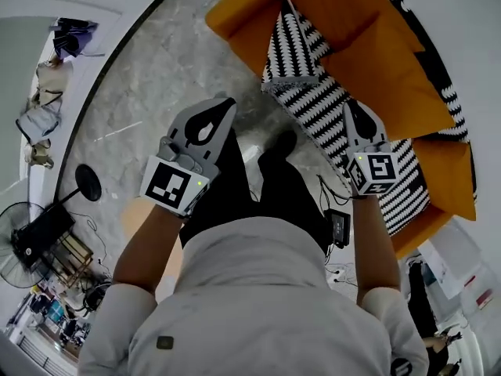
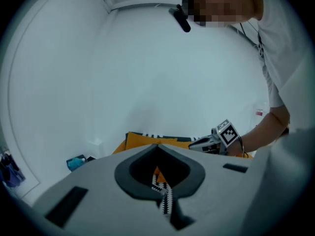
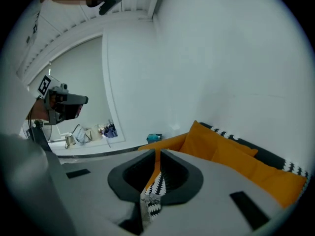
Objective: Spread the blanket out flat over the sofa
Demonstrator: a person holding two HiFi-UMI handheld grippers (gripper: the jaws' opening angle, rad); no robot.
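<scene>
Left tool [image 2: 157, 149], right tool [image 3: 158, 154]: blanket [image 1: 321, 108] edge tight between jaws.

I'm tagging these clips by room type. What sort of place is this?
Probably a home living room: an orange sofa with cushions, a black-and-white blanket draped on it, a polished stone-look floor and a standing fan off to the side.

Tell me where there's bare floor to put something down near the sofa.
The grey floor between the sofa and the dark curved strip is bare. Past that strip, by the fan and bags, it's crowded.
</scene>
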